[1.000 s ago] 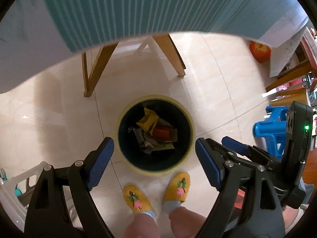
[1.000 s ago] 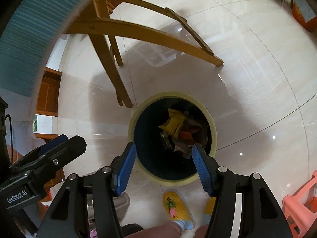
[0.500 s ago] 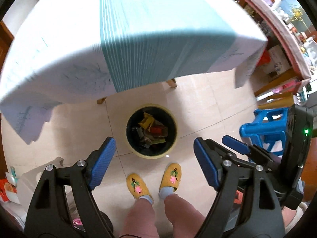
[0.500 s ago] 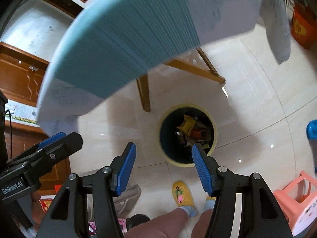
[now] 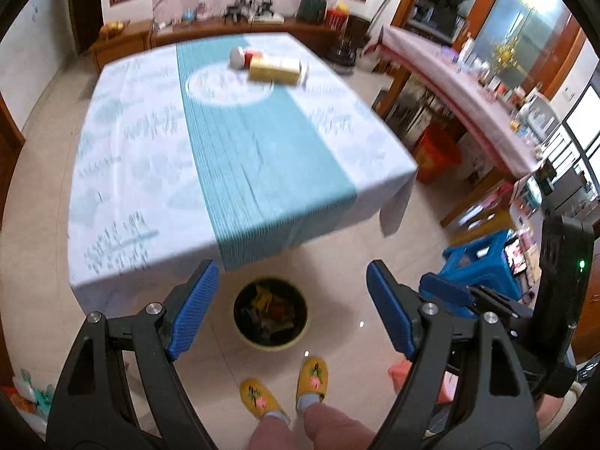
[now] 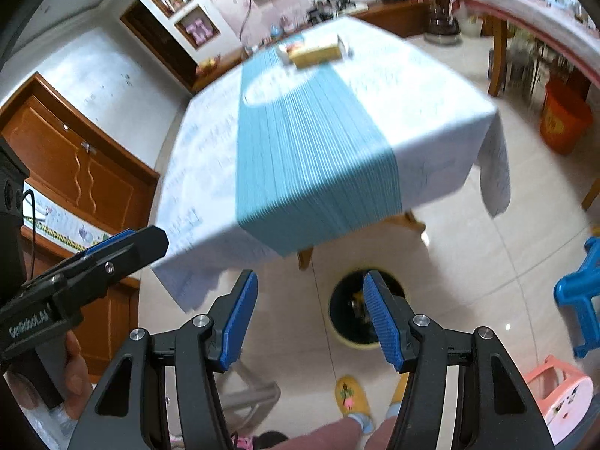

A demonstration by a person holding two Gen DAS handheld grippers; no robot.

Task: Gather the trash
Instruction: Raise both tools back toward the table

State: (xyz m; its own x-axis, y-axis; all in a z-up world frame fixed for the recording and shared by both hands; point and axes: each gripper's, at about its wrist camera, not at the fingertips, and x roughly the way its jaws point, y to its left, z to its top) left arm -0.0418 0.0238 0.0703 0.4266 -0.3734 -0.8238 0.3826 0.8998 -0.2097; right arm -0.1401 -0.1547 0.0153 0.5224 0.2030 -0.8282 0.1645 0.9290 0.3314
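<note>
A round trash bin [image 5: 270, 315] with a yellow rim stands on the floor by the table's near edge, holding several wrappers; it also shows in the right wrist view [image 6: 352, 311], partly behind a finger. On the far end of the table lie a yellow box [image 5: 275, 69] and a white-and-red item [image 5: 242, 56]; the box also shows in the right wrist view [image 6: 317, 52]. My left gripper [image 5: 292, 311] is open and empty, high above the bin. My right gripper [image 6: 311, 318] is open and empty, also raised.
The table [image 5: 150, 157] has a white cloth with a teal runner. A blue stool [image 5: 483, 262], a pink stool [image 6: 558, 397] and an orange bucket [image 6: 562, 120] stand at the right. The person's yellow slippers [image 5: 285, 386] are beside the bin. Wooden cabinets [image 6: 75, 172] line the left.
Both grippers have risen from just over the bin to above table height and tilted up. The tabletop and its items have come into view. Both stayed open.
</note>
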